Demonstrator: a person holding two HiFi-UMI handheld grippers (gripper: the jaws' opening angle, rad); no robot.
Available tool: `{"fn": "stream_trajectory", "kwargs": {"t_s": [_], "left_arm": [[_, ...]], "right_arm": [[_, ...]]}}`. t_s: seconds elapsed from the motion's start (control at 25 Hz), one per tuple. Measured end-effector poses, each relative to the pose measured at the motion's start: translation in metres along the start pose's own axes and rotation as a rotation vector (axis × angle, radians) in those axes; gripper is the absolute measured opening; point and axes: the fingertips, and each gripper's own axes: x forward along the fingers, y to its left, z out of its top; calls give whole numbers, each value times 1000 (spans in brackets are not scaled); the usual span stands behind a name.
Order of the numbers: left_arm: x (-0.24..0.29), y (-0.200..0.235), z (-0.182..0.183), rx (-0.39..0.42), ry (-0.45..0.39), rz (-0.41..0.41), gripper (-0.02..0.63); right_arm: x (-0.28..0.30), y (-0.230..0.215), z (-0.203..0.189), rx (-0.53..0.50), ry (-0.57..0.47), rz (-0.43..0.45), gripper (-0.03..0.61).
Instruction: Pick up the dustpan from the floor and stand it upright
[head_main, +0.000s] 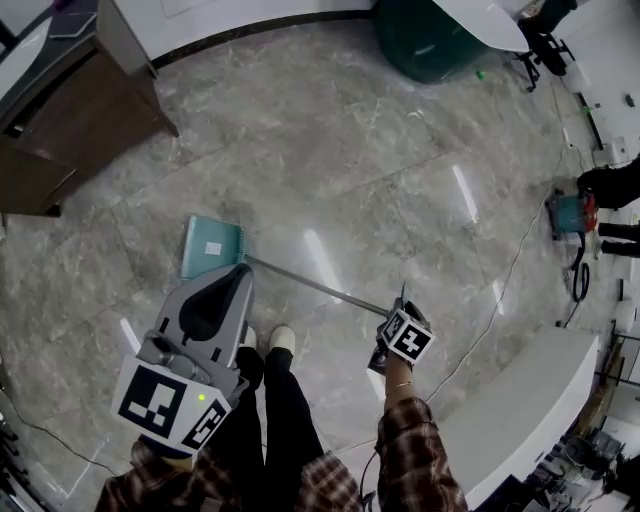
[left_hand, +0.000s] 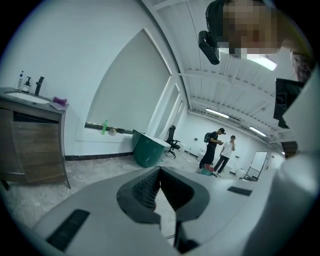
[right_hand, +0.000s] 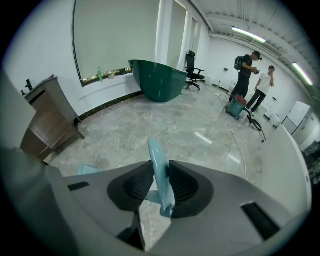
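Observation:
The teal dustpan (head_main: 211, 246) lies with its pan on the marble floor, and its thin metal rod (head_main: 315, 286) rises to the right toward my right gripper (head_main: 390, 316). In the right gripper view the teal handle grip (right_hand: 158, 165) stands between the pads, with the right gripper (right_hand: 160, 172) shut on it; a corner of the pan (right_hand: 89, 170) shows at the lower left. My left gripper (head_main: 238, 275) hangs high and close to the head camera, above the pan. Its tips meet with nothing between them (left_hand: 160, 172).
A wooden cabinet (head_main: 70, 110) stands at the far left and a green tub (head_main: 430, 40) at the back. A white curved counter (head_main: 530, 400) is at the right, with a cable (head_main: 510, 270) and a small machine (head_main: 572, 212) on the floor. Two people (right_hand: 250, 70) stand far off.

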Motion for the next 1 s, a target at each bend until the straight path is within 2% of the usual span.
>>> {"fn": "stream_trajectory", "kwargs": {"t_s": [0.12, 0.28, 0.48, 0.64, 0.8, 1.0], "left_arm": [[-25, -4, 30, 8, -14, 32, 11], [-50, -8, 48, 1, -22, 61, 12], [-74, -11, 56, -13, -28, 90, 12], [-97, -11, 60, -35, -51, 118, 11], [-118, -13, 59, -55, -62, 139, 11], [-145, -5, 56, -82, -74, 176, 11]], "right_arm": [[-30, 20, 14, -42, -8, 48, 100], [-61, 60, 26, -120, -44, 135, 103], [-102, 122, 46, -197, -113, 251, 103], [-132, 178, 61, -240, -146, 384, 103], [-163, 227, 63, -309, -168, 507, 103], [-194, 285, 60, -381, -190, 619, 103]]}}
